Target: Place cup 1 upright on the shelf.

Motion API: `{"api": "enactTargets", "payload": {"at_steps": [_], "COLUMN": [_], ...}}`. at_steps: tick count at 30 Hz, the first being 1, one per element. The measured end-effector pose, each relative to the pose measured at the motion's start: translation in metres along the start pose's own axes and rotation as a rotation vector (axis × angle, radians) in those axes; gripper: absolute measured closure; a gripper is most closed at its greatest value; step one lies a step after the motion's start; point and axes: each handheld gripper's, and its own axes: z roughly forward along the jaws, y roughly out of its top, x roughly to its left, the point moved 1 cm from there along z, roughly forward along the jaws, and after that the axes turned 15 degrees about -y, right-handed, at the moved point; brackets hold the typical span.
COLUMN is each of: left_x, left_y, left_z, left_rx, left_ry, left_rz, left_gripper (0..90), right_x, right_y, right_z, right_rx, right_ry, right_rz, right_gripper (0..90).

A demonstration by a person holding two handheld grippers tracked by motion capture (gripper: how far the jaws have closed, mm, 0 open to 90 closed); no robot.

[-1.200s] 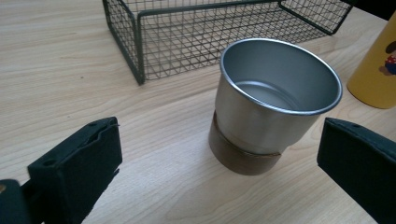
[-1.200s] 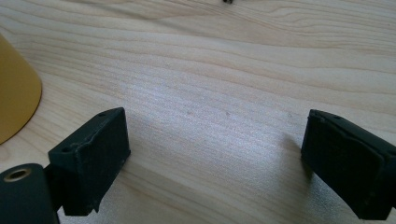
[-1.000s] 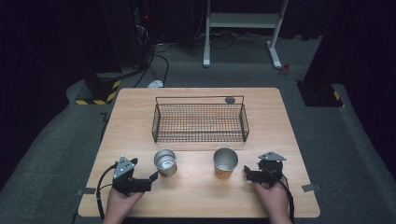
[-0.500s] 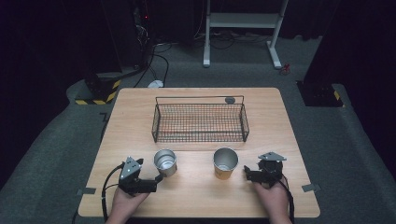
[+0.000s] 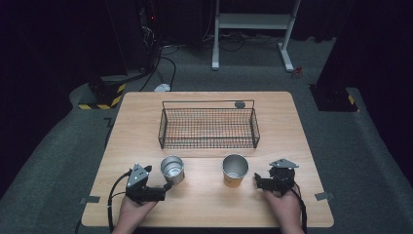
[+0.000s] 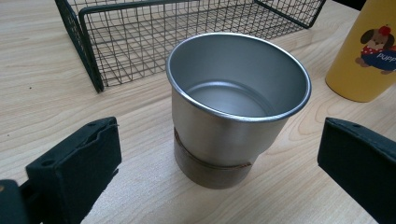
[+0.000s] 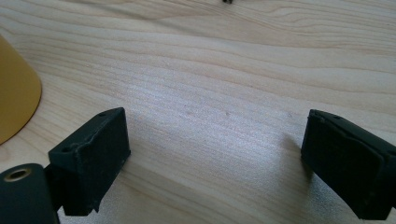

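An empty silver metal cup [image 5: 172, 168] [image 6: 233, 107] stands upright on the wooden table [image 5: 204, 204], front left of centre. My left gripper [image 5: 164, 187] [image 6: 219, 158] is open just in front of the cup, one jaw on either side of its base and neither touching it. To the right stands a yellow cup [image 5: 235, 170] [image 6: 364, 51] [image 7: 14, 98] with a cartoon dog print. Right of that cup, my right gripper [image 5: 258, 182] [image 7: 215, 149] is open over bare wood with nothing between its jaws.
A black wire basket [image 5: 208, 127] [image 6: 140, 32] sits empty behind the two cups. A small dark round object [image 5: 239, 104] lies by the basket's far right corner. Dark floor, cables and a white stand frame surround the table.
My left gripper has edged right and forward toward the silver cup. The right gripper and both cups have stayed put.
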Motion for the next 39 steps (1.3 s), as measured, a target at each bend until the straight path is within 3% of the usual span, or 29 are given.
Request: {"api": "enactTargets", "payload": {"at_steps": [12,18,27,39], "left_x": [0.003,0.004,0.005,0.005], "left_y": [0.002,0.002,0.003,0.003], "left_z": [0.013,0.018,0.022,0.029], "left_rx": [0.038,0.055,0.036,0.004], "left_ry": [-0.013,0.01,-0.008,-0.027], "left_rz": [-0.03,-0.019,-0.039,-0.021], "left_gripper": [0.0,0.0,0.0,1.1], "right_x": [0.0,0.0,0.0,0.0], "right_y": [0.0,0.0,0.0,0.0], "right_z": [0.0,0.0,0.0,0.0], "right_rx": [0.0,-0.001,-0.001,0.0], "right_ry": [0.0,0.0,0.0,0.0], "right_rz": [0.0,-0.002,-0.005,0.0], "right_gripper": [7.1,7.1,7.1,7.1]}}
